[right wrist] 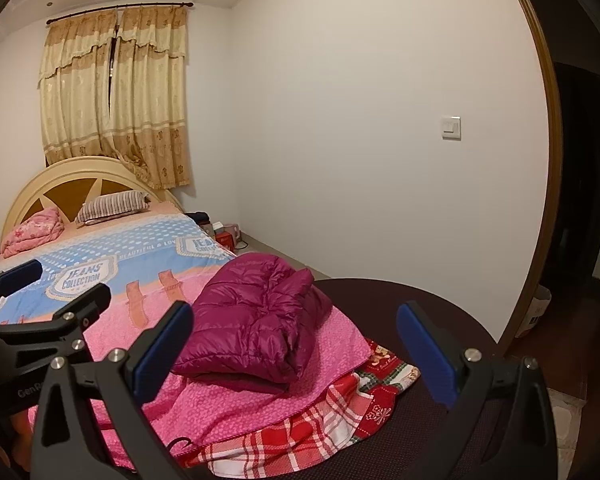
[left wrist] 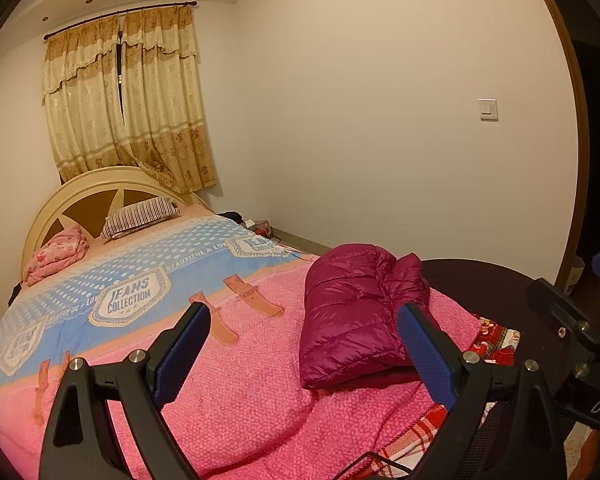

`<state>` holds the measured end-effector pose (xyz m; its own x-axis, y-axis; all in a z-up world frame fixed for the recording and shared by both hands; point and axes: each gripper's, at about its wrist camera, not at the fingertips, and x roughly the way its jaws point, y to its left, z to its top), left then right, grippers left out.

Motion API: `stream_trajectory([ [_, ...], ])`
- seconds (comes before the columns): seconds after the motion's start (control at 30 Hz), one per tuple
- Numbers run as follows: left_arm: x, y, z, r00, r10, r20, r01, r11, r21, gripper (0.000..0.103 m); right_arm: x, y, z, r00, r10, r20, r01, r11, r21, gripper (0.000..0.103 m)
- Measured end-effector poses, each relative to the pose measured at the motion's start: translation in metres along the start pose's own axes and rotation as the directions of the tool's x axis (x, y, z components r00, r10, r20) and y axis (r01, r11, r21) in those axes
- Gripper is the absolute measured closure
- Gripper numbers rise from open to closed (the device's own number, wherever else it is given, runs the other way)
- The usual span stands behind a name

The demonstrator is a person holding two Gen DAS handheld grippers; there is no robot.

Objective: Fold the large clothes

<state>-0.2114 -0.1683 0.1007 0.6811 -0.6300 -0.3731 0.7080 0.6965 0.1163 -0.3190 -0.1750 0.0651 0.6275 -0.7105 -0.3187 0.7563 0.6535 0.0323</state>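
A magenta puffer jacket (left wrist: 356, 312) (right wrist: 252, 324) lies folded into a compact bundle on the pink blanket (left wrist: 240, 392) near the foot corner of the bed. My left gripper (left wrist: 304, 340) is open, held above the blanket just in front of the bundle, with nothing between its blue pads (left wrist: 180, 356). My right gripper (right wrist: 296, 340) is open too, raised in front of the jacket and apart from it. The left gripper (right wrist: 16, 292) also shows at the left edge of the right wrist view. The right gripper (left wrist: 580, 320) is partly visible at the right of the left wrist view.
A blue and pink bedspread (left wrist: 132, 280) covers the bed. A striped pillow (left wrist: 140, 216) and a pink bundle (left wrist: 56, 256) lie by the headboard (left wrist: 80, 196). A red plaid sheet (right wrist: 300, 428) hangs at the foot. A dark round footboard (right wrist: 380, 440) curves below. Small items (right wrist: 224, 236) sit on the floor by the wall.
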Motion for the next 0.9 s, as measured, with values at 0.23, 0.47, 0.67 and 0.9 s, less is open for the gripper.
stream_trajectory([
  [0.23, 0.001, -0.002, 0.0, 1.0, 0.002, -0.002, -0.002, 1.0, 0.004, 0.008, 0.006, -0.008, 0.001, 1.0, -0.005, 0.005, 0.005, 1.0, 0.017, 0.0],
  [0.47, 0.002, -0.004, 0.001, 1.0, 0.002, 0.002, -0.002, 1.0, 0.005, 0.008, 0.008, -0.01, 0.001, 1.0, -0.002, 0.005, 0.002, 1.0, 0.016, 0.0],
  [0.67, 0.003, -0.005, 0.001, 1.0, 0.003, 0.0, -0.003, 1.0, 0.005, 0.008, 0.01, -0.009, 0.001, 1.0, 0.0, 0.007, 0.0, 1.0, 0.014, 0.0],
  [0.9, 0.007, -0.005, 0.001, 1.0, 0.008, -0.015, -0.008, 1.0, -0.005, 0.008, 0.013, -0.01, 0.001, 1.0, 0.0, 0.002, 0.0, 1.0, 0.022, 0.0],
])
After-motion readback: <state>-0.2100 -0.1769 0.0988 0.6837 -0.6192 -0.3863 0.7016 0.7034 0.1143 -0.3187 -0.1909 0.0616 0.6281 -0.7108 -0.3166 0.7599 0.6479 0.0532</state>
